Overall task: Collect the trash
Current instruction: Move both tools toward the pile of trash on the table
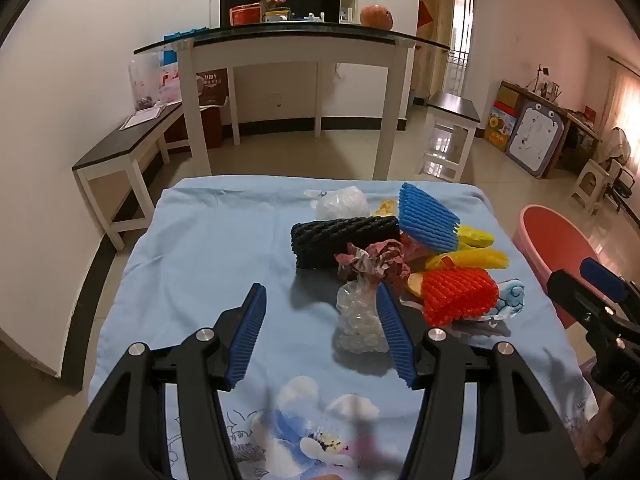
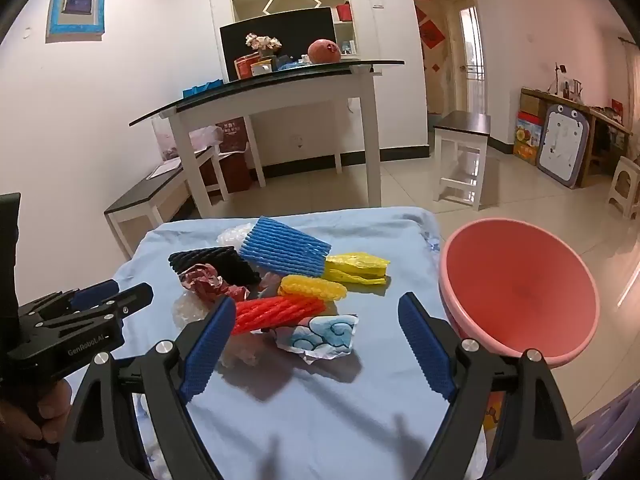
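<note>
A pile of trash lies on the light blue cloth (image 1: 208, 248): a black foam net (image 1: 344, 240), a blue foam net (image 1: 428, 216), a red foam net (image 2: 280, 312), a yellow foam net (image 2: 312, 286), a yellow bag (image 2: 356, 266), crumpled dark red paper (image 1: 376, 258), a clear plastic wad (image 1: 358, 320) and cloud-printed paper (image 2: 324, 336). My left gripper (image 1: 321, 286) is open, with the clear wad just inside its right finger. My right gripper (image 2: 316, 300) hangs open over the red net and the cloud paper. A pink basin (image 2: 520, 292) stands off the cloth's right edge.
Beyond the cloth's far edge stands a white table with a glass top (image 1: 288, 40). A dark-topped bench (image 1: 124, 148) runs along the left wall and a small stool (image 1: 452, 132) stands to the right. Tiled floor (image 2: 540, 208) surrounds the basin.
</note>
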Demonstrator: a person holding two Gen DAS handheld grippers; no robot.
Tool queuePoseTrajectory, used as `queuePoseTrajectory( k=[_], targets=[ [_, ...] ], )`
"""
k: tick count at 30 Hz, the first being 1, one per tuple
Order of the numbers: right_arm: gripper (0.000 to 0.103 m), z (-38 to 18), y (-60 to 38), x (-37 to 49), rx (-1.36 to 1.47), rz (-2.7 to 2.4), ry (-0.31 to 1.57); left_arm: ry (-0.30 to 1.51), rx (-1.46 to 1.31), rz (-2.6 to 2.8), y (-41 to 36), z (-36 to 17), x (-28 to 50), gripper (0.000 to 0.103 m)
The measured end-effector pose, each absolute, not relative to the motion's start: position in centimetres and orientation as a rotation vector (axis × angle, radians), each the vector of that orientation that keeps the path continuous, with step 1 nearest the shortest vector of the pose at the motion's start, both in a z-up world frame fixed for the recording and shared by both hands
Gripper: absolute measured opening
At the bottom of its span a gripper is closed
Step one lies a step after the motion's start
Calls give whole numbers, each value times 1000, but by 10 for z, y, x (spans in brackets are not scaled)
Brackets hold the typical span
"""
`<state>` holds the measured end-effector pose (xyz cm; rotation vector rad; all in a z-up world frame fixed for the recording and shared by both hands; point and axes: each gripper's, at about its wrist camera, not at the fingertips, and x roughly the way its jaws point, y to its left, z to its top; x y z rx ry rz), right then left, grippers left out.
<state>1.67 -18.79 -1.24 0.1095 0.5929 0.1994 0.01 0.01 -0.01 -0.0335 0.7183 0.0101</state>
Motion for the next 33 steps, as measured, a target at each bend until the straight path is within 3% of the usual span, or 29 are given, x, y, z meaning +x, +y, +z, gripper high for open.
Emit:
queuePoseTrajectory(
  k=[19, 33],
  targets=[
    [82, -22, -206, 20, 146, 170, 599, 727, -56, -49, -2, -8, 1, 58],
    [62, -36, -217, 23, 177, 212, 637, 762, -95, -88, -8, -12, -1, 58]
  ],
)
